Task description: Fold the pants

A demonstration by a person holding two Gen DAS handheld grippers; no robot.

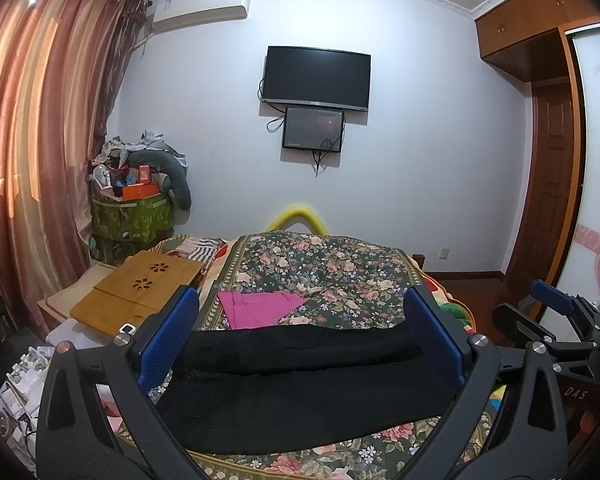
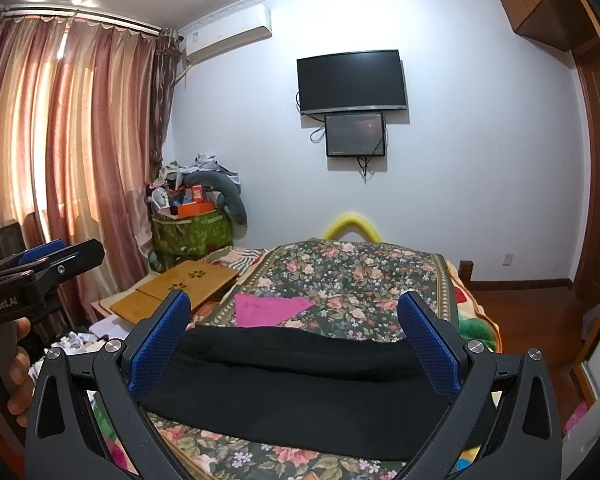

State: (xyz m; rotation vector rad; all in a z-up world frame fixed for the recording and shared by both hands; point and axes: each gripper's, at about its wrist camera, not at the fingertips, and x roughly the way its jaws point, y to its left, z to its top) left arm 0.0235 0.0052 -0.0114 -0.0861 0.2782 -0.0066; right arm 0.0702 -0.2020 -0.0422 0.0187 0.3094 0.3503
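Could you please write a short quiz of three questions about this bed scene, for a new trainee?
1. True or false: both grippers are open.
2. What lies on the floral bedspread just beyond the black pants?
A. a pink cloth
B. a white towel
C. a blue shirt
3. Fill in: the wooden lap desk lies to the ____ of the pants in both views.

Key
1. True: the left gripper and the right gripper both have their blue pads wide apart, holding nothing.
2. A, the pink cloth.
3. left
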